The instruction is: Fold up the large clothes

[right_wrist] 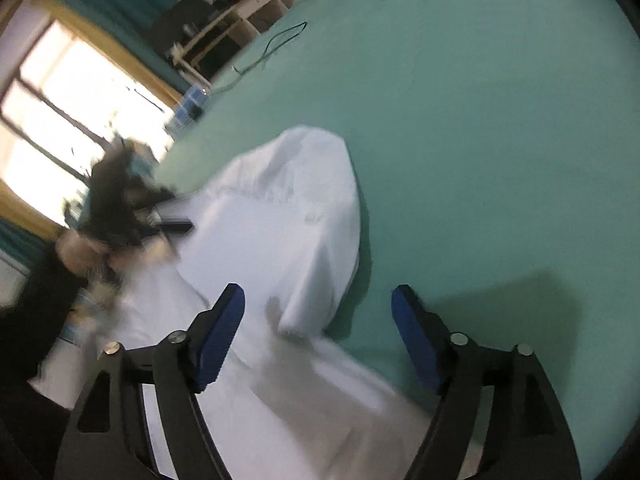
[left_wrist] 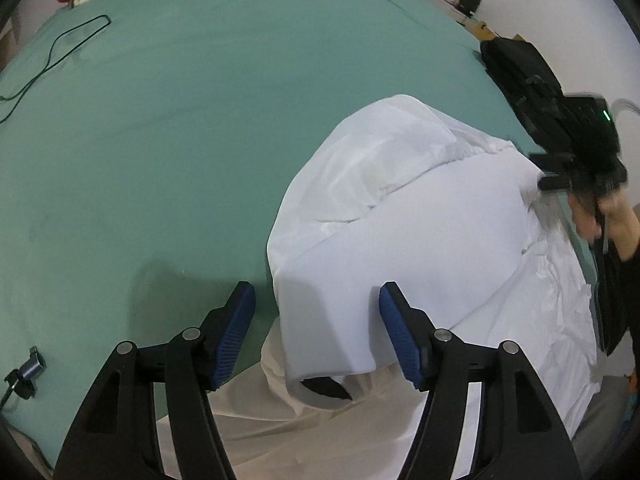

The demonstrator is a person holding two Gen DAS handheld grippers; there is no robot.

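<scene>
Left wrist view showed a bed [left_wrist: 168,152] with a green sheet filling most of the frame, and a white garment [left_wrist: 400,240] lay along its near edge, toward the near right corner. Part of the garment was folded over itself into a thick, smooth-edged flap, with looser wrinkled cloth spreading to the right and hanging toward the front edge. A dark opening showed under the flap's near corner.

The left gripper [left_wrist: 316,332] had its jaws spread wide with nothing between them, the blue pads hovering above the near corner of the folded flap. The right gripper [left_wrist: 560,172] appeared at the garment's far right side, blurred; its jaws seemed to sit at the cloth's edge, though I could not tell from there whether they pinched it. Right wrist view showed those jaws [right_wrist: 318,332] wide apart and empty above the garment [right_wrist: 288,240].

A black cable [left_wrist: 56,52] lay near the bed's far left corner, and a small clip-like device [left_wrist: 28,372] sat at the near left edge.
</scene>
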